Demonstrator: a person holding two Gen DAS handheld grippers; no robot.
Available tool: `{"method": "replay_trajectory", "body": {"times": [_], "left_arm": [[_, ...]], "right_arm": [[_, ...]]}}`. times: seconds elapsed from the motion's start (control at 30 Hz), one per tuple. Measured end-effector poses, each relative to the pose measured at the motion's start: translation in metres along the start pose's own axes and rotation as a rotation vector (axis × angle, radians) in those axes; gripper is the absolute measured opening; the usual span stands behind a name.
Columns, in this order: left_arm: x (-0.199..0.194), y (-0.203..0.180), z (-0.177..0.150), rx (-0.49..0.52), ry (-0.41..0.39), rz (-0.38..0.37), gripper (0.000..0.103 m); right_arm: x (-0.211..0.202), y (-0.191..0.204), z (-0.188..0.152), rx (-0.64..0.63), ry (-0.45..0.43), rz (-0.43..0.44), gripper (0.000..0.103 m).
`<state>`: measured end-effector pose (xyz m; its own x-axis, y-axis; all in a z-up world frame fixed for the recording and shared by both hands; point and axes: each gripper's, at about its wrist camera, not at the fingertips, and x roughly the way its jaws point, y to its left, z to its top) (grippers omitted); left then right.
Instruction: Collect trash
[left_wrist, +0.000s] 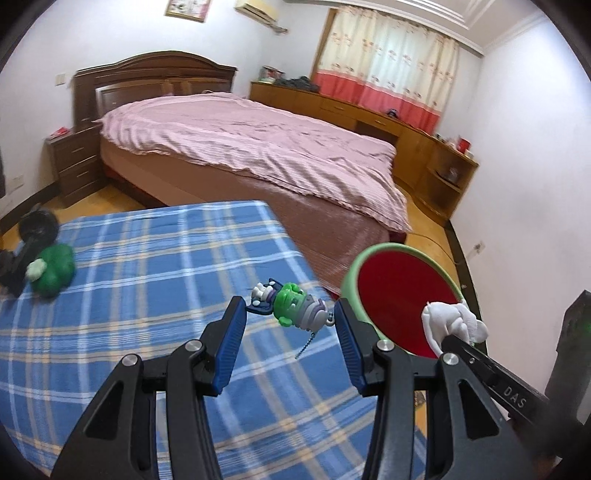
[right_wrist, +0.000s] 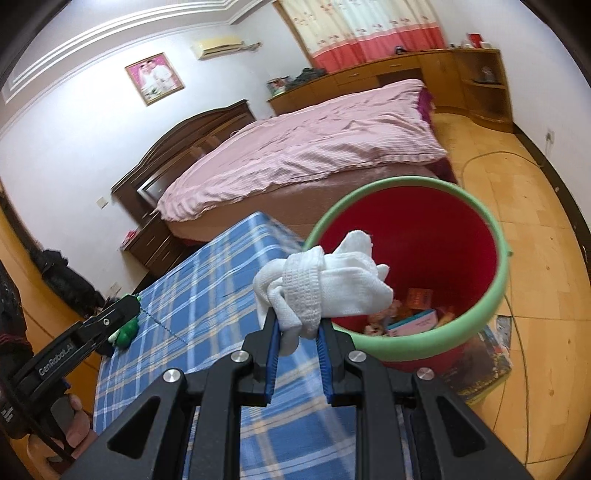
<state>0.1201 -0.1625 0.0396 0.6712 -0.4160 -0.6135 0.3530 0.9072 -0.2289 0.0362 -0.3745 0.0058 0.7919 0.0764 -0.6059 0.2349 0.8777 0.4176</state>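
The left gripper (left_wrist: 290, 314) has its jaws partly apart and pinches between its blue pads (left_wrist: 231, 354) a small toy figure (left_wrist: 291, 304), green and grey, with a bead chain hanging under it. The figure is lifted above the blue checked cloth (left_wrist: 147, 295) and does not touch it.

The right gripper (right_wrist: 297, 334) has its jaws almost closed and squeezes a white rolled sock (right_wrist: 325, 291). The sock sticks out forward from the tips and hangs over the near rim of the bucket (right_wrist: 406, 347), above its open mouth. In the left wrist view the same sock (left_wrist: 452, 321) is seen at the tip of the right gripper (left_wrist: 448, 338), just in front of the red inside of the bucket (left_wrist: 349, 273).

The bucket is red with a green rim and stands on the wooden floor (right_wrist: 535, 295), just beside the corner of the checked cloth (right_wrist: 207, 280). At its bottom lie some things: a light blue and pink box (right_wrist: 413, 323), a small red packet (right_wrist: 419, 297), and some other small coloured pieces which I cannot tell exactly.

At the far left of the cloth lies a green plush toy (left_wrist: 53, 271) beside a dark object (left_wrist: 37, 229). Behind is a bed (left_wrist: 240, 147) with a pink striped cover.
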Motion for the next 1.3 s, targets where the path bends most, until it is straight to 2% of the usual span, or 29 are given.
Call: {"method": "replay_trajectory", "body": {"times": [0.57, 0.8, 1.03, 1.17, 1.3], "left_arm": [[0.088, -0.083, -0.008, 0.103, 0.147, -0.139, 0.05], [0.114, -0.099, -0.014, 0.125, 0.186, -0.168, 0.05], [0.124, -0.097, -0.016, 0.111, 0.211, -0.176, 0.05], [0.124, -0.093, -0.015, 0.097, 0.216, -0.169, 0.05], [0.116, -0.087, -0.015, 0.087, 0.218, -0.155, 0.05]], "right_arm": [[0.007, -0.085, 0.013, 0.117, -0.012, -0.117, 0.022], [0.02, -0.098, 0.018, 0.128, -0.001, -0.129, 0.023], [0.023, -0.1, 0.02, 0.12, -0.017, -0.149, 0.026], [0.022, -0.1, 0.02, 0.119, -0.02, -0.136, 0.035], [0.021, -0.094, 0.019, 0.107, -0.019, -0.115, 0.052]]}}
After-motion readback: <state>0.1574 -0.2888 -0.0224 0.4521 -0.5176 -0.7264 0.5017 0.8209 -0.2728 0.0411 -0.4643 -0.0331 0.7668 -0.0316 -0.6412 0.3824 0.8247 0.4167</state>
